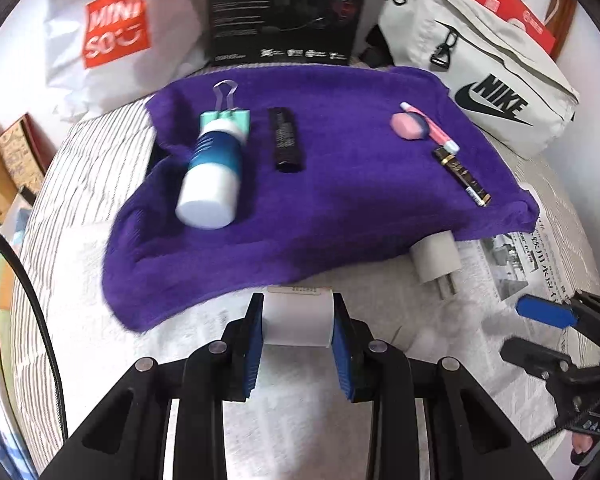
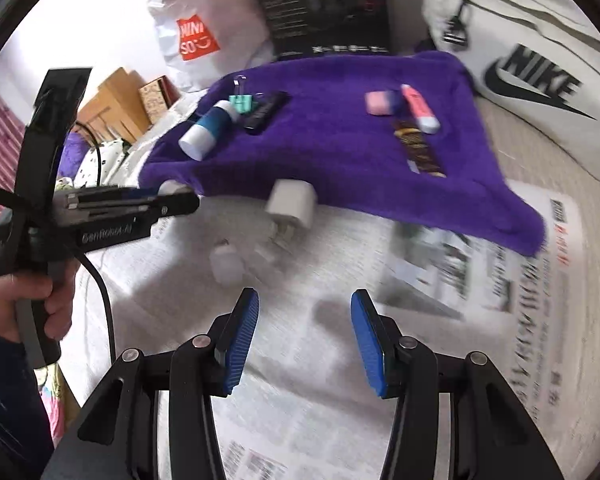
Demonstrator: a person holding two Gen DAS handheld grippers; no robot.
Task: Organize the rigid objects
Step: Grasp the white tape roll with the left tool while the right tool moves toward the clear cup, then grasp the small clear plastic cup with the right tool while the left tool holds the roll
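My left gripper (image 1: 298,314) is shut on a small white cylinder (image 1: 298,322) just off the near edge of the purple towel (image 1: 340,200). On the towel lie a white-and-blue bottle (image 1: 214,172), a teal binder clip (image 1: 226,114), a black tube (image 1: 286,140), a pink eraser (image 1: 408,126), a pink pen (image 1: 432,126) and a dark gold-printed tube (image 1: 462,178). A white charger plug (image 1: 434,258) sits at the towel's near right edge. My right gripper (image 2: 305,332) is open over the newspaper, nothing between its blue pads (image 2: 242,336). The charger plug (image 2: 292,204) lies ahead of it.
A small white object (image 2: 226,266) lies blurred on the newspaper (image 2: 480,280) left of the right gripper. Behind the towel stand a white shopping bag (image 1: 116,36), a black box (image 1: 286,8) and a cream waist bag (image 1: 488,76). Cardboard boxes (image 1: 4,160) sit at far left.
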